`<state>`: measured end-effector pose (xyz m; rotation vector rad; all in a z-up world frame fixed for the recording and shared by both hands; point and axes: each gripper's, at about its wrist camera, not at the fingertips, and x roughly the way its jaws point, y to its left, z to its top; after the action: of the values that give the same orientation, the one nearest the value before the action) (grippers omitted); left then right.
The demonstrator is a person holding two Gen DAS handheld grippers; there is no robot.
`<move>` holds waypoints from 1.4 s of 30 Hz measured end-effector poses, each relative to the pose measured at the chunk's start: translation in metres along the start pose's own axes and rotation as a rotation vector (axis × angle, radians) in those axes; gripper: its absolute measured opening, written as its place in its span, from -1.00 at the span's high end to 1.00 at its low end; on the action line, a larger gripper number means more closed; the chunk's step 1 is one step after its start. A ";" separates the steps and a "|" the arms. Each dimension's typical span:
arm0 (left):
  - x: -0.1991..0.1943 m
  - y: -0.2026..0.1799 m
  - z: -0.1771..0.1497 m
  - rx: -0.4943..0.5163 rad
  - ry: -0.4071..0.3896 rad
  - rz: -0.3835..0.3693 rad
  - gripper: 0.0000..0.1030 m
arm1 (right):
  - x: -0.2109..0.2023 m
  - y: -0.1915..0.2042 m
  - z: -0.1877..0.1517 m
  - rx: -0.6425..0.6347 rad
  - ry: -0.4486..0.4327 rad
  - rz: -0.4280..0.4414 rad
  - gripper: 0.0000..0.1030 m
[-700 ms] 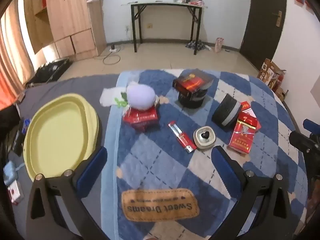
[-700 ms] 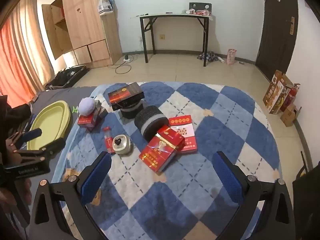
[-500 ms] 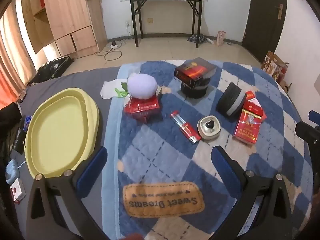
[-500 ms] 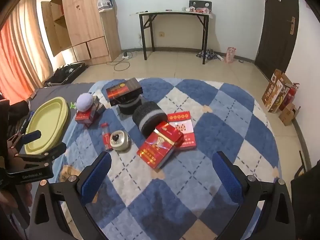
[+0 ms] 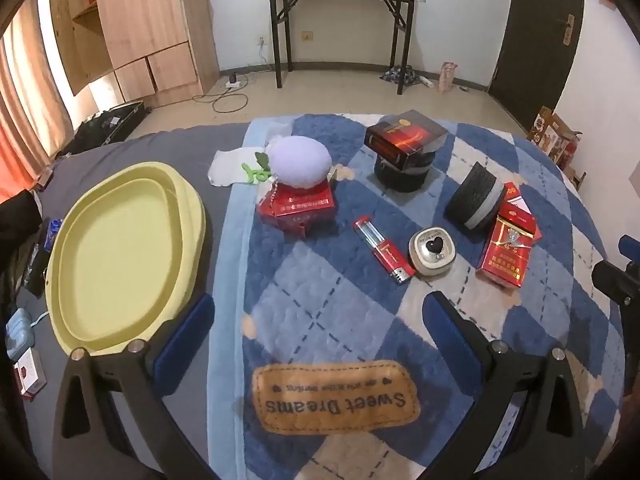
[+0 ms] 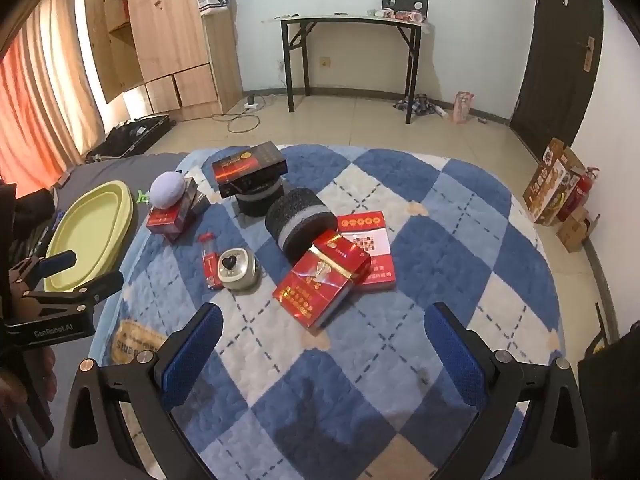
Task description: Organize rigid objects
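On a blue checked blanket [image 5: 320,304] lie a red lighter [image 5: 383,249], a silver tin with a black heart [image 5: 433,252], a red carton [image 5: 507,249], a black and grey roll [image 5: 475,195], a dark red box on a black round base [image 5: 406,138] and a lilac plush ball on a red box [image 5: 298,196]. A yellow oval tray [image 5: 116,252] sits left of them. My left gripper [image 5: 318,322] hangs open above the blanket's near part, holding nothing. My right gripper [image 6: 324,338] is open over the blanket, just short of the red carton [image 6: 322,278]. The left gripper [image 6: 76,270] also shows at the right wrist view's left edge.
A second flat red pack [image 6: 370,250] lies under the carton. White cloth and a green clip [image 5: 240,168] lie behind the plush ball. Small boxes and a black bag [image 5: 24,280] crowd the tray's left side. Beyond are a black-legged table [image 5: 340,36], wooden cupboards [image 5: 136,28] and a dark door [image 5: 536,28].
Both views have risen and tilted slightly, so the objects sit a little lower in frame. Nothing on the blanket has moved and both grippers stay open.
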<state>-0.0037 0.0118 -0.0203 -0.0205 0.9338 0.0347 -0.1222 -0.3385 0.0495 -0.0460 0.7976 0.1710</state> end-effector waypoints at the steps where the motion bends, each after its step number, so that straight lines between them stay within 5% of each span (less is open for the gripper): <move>1: 0.000 0.000 0.000 0.004 -0.002 -0.001 -1.00 | 0.000 0.000 0.000 0.001 0.001 -0.002 -0.99; 7: 0.001 0.000 0.001 0.018 -0.011 0.054 -1.00 | 0.004 0.002 0.000 -0.005 0.009 -0.001 -0.99; 42: -0.005 0.004 0.004 0.018 -0.013 0.017 -1.00 | 0.001 -0.004 0.001 -0.009 0.008 -0.018 -0.99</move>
<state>-0.0042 0.0157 -0.0138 0.0044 0.9216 0.0425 -0.1203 -0.3425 0.0490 -0.0627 0.8045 0.1576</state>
